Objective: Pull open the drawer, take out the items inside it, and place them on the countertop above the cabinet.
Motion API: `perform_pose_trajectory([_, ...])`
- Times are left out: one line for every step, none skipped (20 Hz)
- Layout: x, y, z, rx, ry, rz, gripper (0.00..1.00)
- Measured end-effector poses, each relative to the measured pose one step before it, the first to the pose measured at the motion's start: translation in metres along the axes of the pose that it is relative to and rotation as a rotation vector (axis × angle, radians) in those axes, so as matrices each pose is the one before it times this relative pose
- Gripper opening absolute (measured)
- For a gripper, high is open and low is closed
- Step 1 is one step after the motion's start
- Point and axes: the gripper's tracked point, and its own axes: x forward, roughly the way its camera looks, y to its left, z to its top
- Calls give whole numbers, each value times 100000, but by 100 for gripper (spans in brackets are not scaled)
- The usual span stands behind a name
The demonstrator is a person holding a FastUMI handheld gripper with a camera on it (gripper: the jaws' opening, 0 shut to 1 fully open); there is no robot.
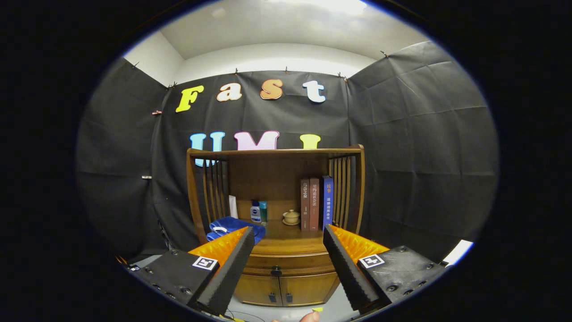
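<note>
The gripper [283, 250] is hanging released, fingers spread wide, with the closed drawer's knob [276, 270] lying straight ahead between them, still well beyond their tips.

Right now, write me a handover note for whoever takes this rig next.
Gripper: open, holding nothing, fingers spread wide and aimed at the wooden cabinet.
Drawer: the curved wooden drawer front with its small dark knob looks fully closed, just ahead between the fingers.
Countertop: already carries a folded blue cloth, two small bottles, a small lidded ceramic cup and three upright books.
Done: nothing yet.
Left: grip the knob, pull the drawer open, lift out its contents (hidden for now), set them on the countertop.
</note>
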Motion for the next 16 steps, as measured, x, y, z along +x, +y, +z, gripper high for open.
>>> perform_pose_trajectory([293,233,-404,-1179,294,242,99])
perform_pose_trajectory([319,236,-281,-1215,-383,425,99])
perform_pose_trajectory([247,760,-191,-1193,-858,79,99])
perform_pose_trajectory([417,398,-328,-658,-791,-387,99])
perform_pose_trajectory([316,99,-860,-9,644,-219,99])
perform_pose_trajectory([332,14,-1092,672,1049,161,99])
perform_pose_trajectory([224,-18,-1322,1208,1215,-148,99])
perform_pose_trajectory([523,-124,-1081,1420,-91,100,98])
perform_pose_trajectory([582,-12,-1063,511,376,-119,98])
perform_pose_trajectory([791,-107,-1167,-310,-300,433,98])
perform_pose_trajectory([702,-177,-1358,-931,-347,-426,98])
perform_pose_trajectory([843,-172,-1441,-910,425,-335,99])
perform_pose_trajectory([742,55,-1770,-629,958,-86,99])
perform_pose_trajectory([667,186,-1727,332,566,642,99])
perform_pose_trajectory([832,161,-1804,521,1339,-3,99])
perform_pose_trajectory([934,152,-2031,469,1615,15,99])
